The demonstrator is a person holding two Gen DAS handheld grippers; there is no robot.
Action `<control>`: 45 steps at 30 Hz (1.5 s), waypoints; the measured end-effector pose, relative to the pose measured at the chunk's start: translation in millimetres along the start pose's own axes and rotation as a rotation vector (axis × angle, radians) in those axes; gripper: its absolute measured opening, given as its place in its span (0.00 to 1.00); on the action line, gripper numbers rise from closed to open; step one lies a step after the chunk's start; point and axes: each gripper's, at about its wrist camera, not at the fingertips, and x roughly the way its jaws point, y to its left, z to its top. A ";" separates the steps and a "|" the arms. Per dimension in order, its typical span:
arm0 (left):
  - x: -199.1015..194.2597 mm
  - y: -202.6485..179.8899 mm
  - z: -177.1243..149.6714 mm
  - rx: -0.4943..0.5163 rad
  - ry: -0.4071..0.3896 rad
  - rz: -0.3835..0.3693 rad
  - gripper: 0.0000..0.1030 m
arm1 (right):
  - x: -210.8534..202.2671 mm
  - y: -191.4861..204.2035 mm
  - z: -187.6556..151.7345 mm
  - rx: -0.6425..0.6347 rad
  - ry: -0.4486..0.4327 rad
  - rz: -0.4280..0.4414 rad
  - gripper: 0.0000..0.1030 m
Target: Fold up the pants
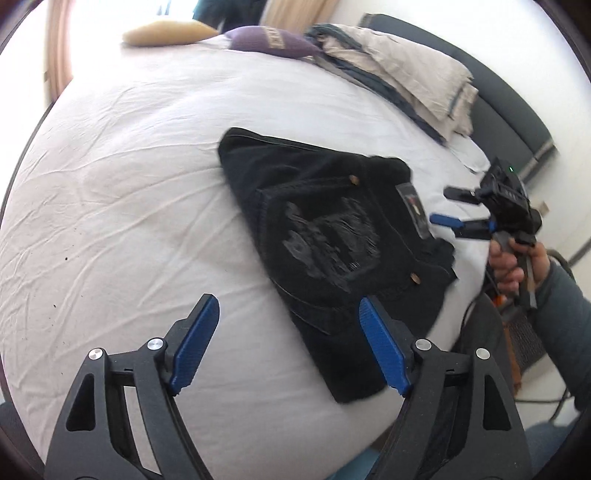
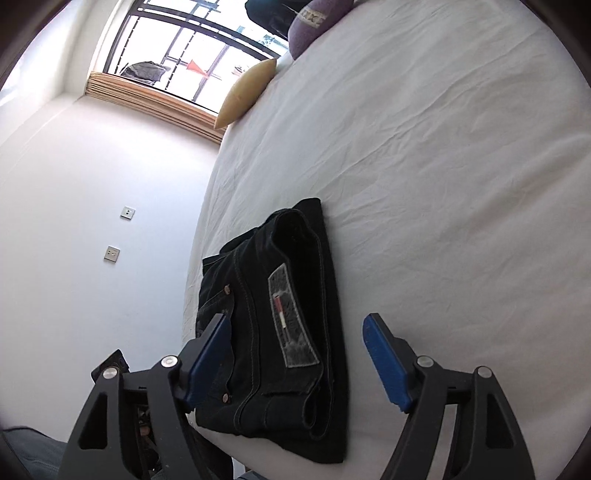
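Black denim pants (image 1: 325, 236), folded into compact rectangle, lie on white-sheeted bed (image 1: 129, 177) near its edge, grey waistband label facing up. Left tool (image 1: 288, 332) hovers above bed beside pants, blue pads apart, nothing between. Right tool (image 2: 295, 347) over folded pants, pads spread wide, not pressing cloth. Yellow oval cushion (image 2: 245, 92) and purple cushion (image 2: 314, 22) at far edge of bed.

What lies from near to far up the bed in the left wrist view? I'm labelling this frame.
Left gripper → folded black pants → purple cushion.
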 end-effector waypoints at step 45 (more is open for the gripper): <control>29.2 57.8 170.0 0.026 0.047 0.141 0.18 | 100.4 148.3 76.5 -0.388 -0.023 -0.223 0.18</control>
